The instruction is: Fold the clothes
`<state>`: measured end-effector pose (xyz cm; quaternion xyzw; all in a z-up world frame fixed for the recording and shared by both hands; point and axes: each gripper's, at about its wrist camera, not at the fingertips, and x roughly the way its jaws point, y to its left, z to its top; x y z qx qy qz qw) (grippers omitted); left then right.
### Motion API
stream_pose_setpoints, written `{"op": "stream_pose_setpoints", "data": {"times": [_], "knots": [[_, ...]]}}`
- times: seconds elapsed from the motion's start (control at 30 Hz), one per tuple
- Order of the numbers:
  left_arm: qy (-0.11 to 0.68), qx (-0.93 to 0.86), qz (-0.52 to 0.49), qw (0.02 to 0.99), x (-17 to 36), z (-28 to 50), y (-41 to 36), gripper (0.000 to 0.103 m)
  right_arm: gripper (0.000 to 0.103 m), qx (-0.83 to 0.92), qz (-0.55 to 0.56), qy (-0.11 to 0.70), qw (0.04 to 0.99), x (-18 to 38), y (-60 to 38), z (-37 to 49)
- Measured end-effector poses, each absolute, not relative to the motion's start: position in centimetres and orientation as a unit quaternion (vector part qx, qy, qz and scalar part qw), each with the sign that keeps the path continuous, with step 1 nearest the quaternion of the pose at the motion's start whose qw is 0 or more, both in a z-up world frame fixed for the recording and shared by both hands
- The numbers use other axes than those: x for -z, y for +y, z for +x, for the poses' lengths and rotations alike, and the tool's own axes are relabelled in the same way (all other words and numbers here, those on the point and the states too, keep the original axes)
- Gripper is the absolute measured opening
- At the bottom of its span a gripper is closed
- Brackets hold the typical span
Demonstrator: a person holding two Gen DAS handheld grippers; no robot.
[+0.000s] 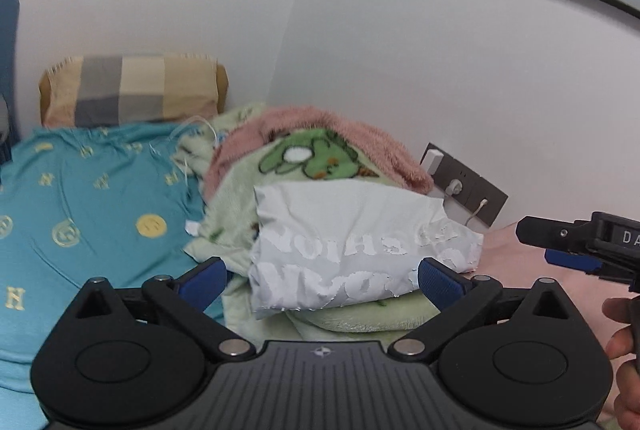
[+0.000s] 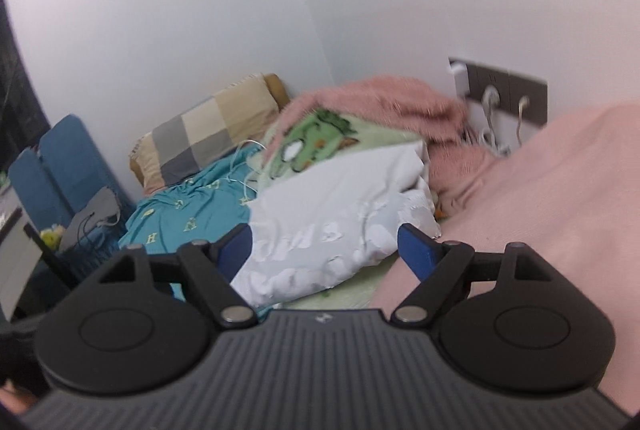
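2 sets of tongs hover over a bed, both spread wide and holding nothing: the left tongs (image 1: 320,280) and the right tongs (image 2: 326,250) each frame a folded white T-shirt (image 1: 352,246) with cracked white lettering. The shirt rests on a pale green blanket (image 1: 304,157) printed with a cartoon figure, beside a pink fleece (image 1: 340,125) and a teal garment (image 1: 92,213) spread flat on the bed. In the left wrist view the right tongs (image 1: 560,250) appear at the frame's edge, apart from the shirt. A checked pillow (image 1: 132,89) leans against the wall, and a pink sheet (image 2: 540,197) covers the near side of the bed. The white shirt looks already folded, so the step in hand is likely choosing the next piece; the teal garment seems the candidate, calling for both tongs to pinch an edge or corners.
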<state>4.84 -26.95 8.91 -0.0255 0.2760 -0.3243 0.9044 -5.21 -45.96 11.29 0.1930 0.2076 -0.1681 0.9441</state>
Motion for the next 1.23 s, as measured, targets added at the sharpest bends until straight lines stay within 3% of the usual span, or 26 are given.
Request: {"op": "stream_pose_setpoints", "data": {"times": [0.4,1.23], "knots": [[0.164,0.297,0.048,0.94,-9.7,-4.7,-22.0,0.103,0.082,0.162,0.136,0.136,0.968,-10.8,-39.0,-11.0],[0.142,0.274,0.025,0.951,-7.3,-7.0,-18.7,0.103,0.082,0.195,0.076,0.118,0.971,-7.3,-33.4,-11.5]]}}
